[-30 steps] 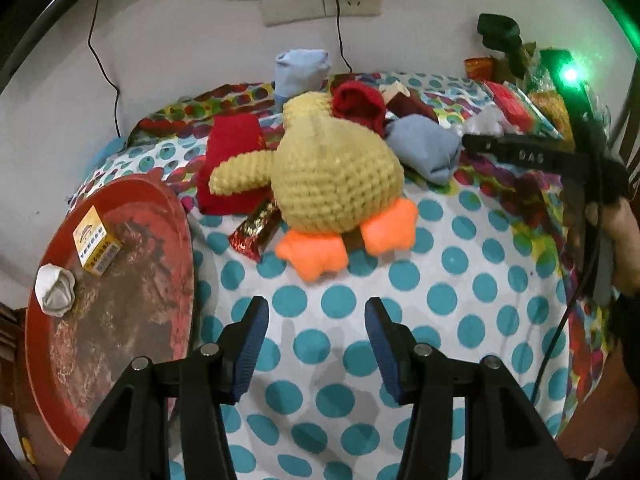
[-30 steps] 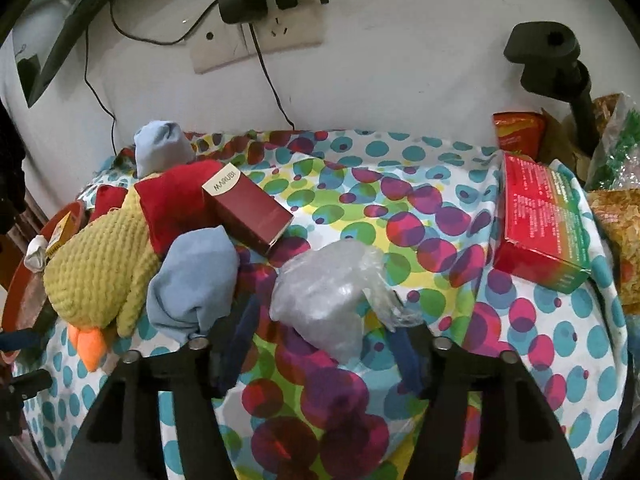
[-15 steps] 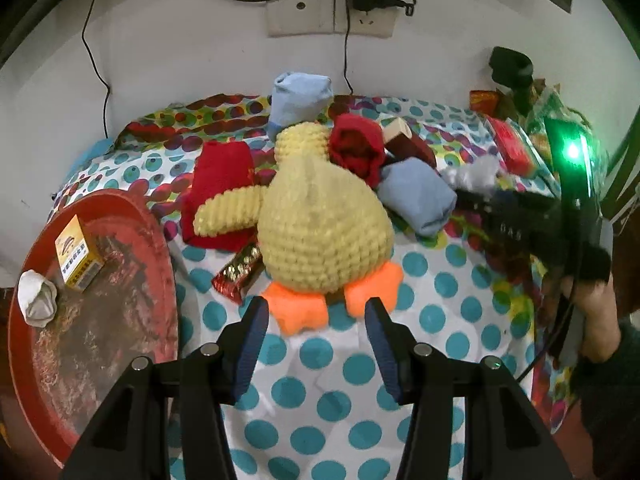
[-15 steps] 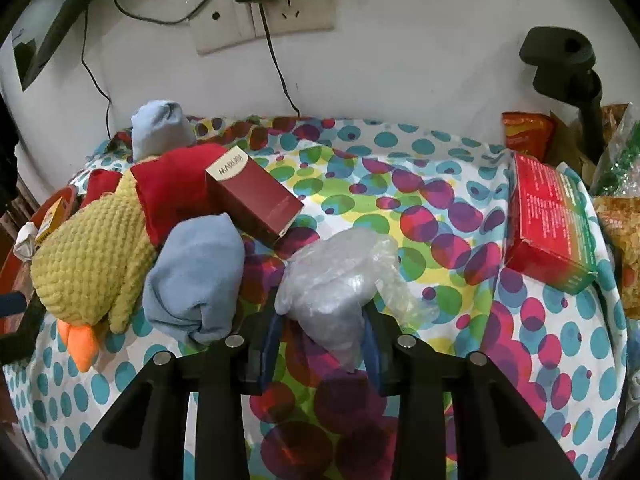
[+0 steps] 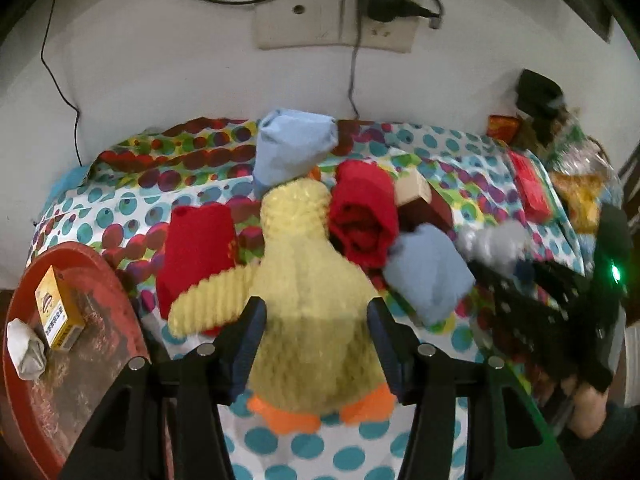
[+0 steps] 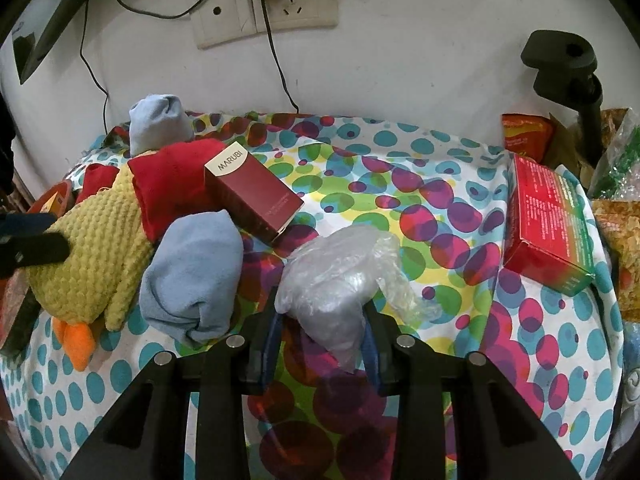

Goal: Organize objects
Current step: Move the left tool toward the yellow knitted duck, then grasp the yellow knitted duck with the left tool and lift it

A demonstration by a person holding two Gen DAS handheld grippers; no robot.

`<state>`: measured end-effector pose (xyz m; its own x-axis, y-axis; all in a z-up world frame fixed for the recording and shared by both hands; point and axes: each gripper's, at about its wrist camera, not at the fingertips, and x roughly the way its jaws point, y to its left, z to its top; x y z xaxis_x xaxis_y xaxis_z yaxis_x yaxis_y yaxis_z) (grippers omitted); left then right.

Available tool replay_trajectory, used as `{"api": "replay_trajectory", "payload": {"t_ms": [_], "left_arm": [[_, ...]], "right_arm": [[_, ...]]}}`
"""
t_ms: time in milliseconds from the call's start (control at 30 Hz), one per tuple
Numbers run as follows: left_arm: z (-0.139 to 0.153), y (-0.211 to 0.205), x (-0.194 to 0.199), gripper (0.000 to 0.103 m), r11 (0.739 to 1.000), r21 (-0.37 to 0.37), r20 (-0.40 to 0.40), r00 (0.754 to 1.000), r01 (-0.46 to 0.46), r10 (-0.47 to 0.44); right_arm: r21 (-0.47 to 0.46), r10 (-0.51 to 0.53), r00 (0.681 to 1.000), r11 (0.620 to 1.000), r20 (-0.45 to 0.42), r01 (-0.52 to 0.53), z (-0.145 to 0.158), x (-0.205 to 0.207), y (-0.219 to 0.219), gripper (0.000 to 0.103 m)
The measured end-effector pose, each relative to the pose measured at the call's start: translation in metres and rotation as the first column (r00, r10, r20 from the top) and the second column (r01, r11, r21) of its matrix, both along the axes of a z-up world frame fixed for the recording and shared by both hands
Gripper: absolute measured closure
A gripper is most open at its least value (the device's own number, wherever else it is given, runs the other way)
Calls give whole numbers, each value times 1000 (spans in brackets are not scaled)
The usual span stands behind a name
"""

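A yellow knitted duck (image 5: 308,264) with orange feet lies on the dotted tablecloth. My left gripper (image 5: 316,320) has it between its jaws, which are opening; the blue pads flank its lower body, and I see no squeeze. In the right wrist view the duck (image 6: 100,240) lies at the left, with one left finger (image 6: 32,252) on it. My right gripper (image 6: 322,320) is shut on a crumpled clear plastic bag (image 6: 336,276), which bulges up between the pads. From the left wrist view that bag (image 5: 492,244) shows blurred at the right.
A red round tray (image 5: 100,360) at the left edge holds a small yellow box (image 5: 58,312) and a white wad (image 5: 26,348). Around the duck lie blue cloth rolls (image 6: 192,280), red cloths (image 5: 196,248) and a maroon box (image 6: 252,192). A red carton (image 6: 548,232), snack packs and a black stand (image 6: 568,64) crowd the right.
The left gripper moved forward over the duck and its jaws widened; the duck now sits between them. The right gripper's jaws closed onto the plastic bag and stayed in place.
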<state>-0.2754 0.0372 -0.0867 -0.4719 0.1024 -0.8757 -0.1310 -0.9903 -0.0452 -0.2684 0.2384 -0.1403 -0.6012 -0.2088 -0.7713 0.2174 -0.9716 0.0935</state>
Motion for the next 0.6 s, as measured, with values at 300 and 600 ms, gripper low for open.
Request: {"api": "replay_trajectory", "payload": {"t_ms": [300, 600], "left_arm": [[-24, 2, -41, 38, 1000, -4, 55, 998, -21, 21], [-40, -7, -53, 38, 998, 42, 67, 997, -43, 41]], "right_arm": [[-22, -1, 1000, 1000, 3, 2, -9, 6, 1, 70], [-30, -2, 1000, 1000, 3, 3, -13, 8, 0, 70]]}}
